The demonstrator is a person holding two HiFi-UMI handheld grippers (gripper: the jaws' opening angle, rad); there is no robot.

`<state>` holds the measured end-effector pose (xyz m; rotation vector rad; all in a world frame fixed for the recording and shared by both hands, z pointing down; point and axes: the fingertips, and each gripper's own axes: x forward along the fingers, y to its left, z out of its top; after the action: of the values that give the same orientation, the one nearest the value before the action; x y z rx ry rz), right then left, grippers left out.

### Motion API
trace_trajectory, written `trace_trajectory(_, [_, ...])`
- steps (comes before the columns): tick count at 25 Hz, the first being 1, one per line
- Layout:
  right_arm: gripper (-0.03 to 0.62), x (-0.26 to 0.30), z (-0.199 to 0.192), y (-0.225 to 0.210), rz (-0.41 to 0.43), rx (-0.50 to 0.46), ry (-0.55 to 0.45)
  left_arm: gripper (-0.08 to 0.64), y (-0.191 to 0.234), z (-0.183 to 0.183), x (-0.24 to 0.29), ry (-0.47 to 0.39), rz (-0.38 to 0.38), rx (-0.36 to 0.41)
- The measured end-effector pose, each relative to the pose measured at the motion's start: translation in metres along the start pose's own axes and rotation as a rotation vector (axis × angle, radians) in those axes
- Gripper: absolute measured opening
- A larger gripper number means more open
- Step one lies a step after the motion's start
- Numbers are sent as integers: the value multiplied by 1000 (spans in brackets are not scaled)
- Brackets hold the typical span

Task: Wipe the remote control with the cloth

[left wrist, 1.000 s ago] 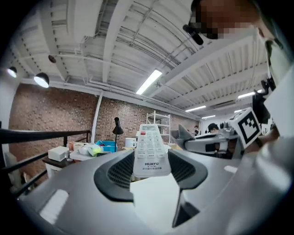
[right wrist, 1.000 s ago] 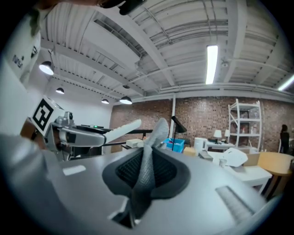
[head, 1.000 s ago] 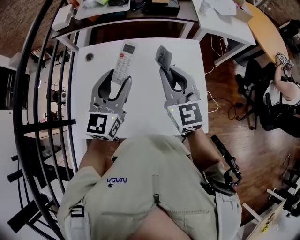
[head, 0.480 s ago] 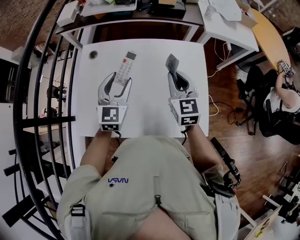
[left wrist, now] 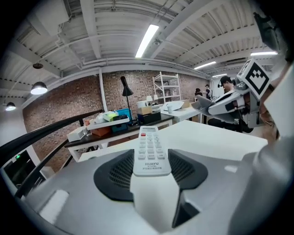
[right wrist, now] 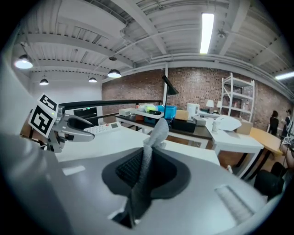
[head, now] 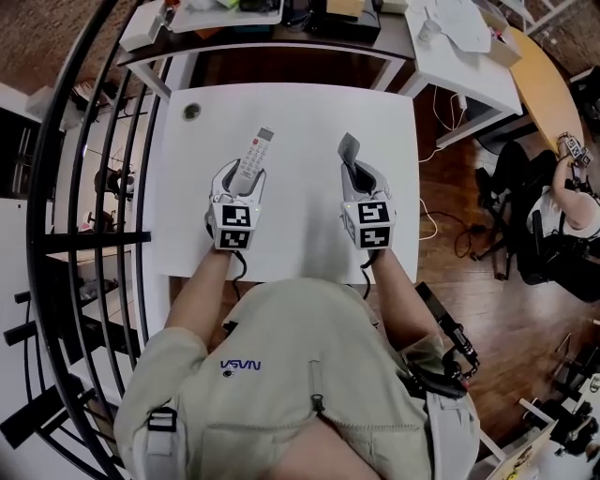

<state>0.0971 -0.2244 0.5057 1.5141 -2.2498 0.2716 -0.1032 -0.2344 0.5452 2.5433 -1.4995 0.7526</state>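
A white remote control [head: 255, 155] lies lengthwise between the jaws of my left gripper [head: 242, 173], which is shut on its near end; its keypad [left wrist: 150, 153] faces up, and it juts out over the white table [head: 300, 112]. My right gripper [head: 362, 174] is shut on a grey cloth [head: 349, 147] that stands up as a narrow strip [right wrist: 154, 137] from between the pads. Both grippers are low over the table, side by side and a little apart. The right gripper view shows the left gripper [right wrist: 69, 124] off to its left. Whether the remote touches the tabletop I cannot tell.
A round grommet [head: 191, 111] sits at the table's far left corner. A black railing [head: 84, 187] runs along the left. Behind the table stands a dark desk [head: 281, 23] with boxes and clutter. A person [head: 572, 197] sits at the far right.
Both grippers have come down toward the table and drawn nearer to me, the left still carrying the remote and the right the cloth. Neither grip has changed.
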Motion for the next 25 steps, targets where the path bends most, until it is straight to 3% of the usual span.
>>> trace_trajectory(14, [35,55,-87,-3,20,39,253,241,-6,-87,43,235,-19,-83])
trace_trajectory(25, [41,74,-126,0,34,47,370,242,-10,-114,53,288,-34,-90])
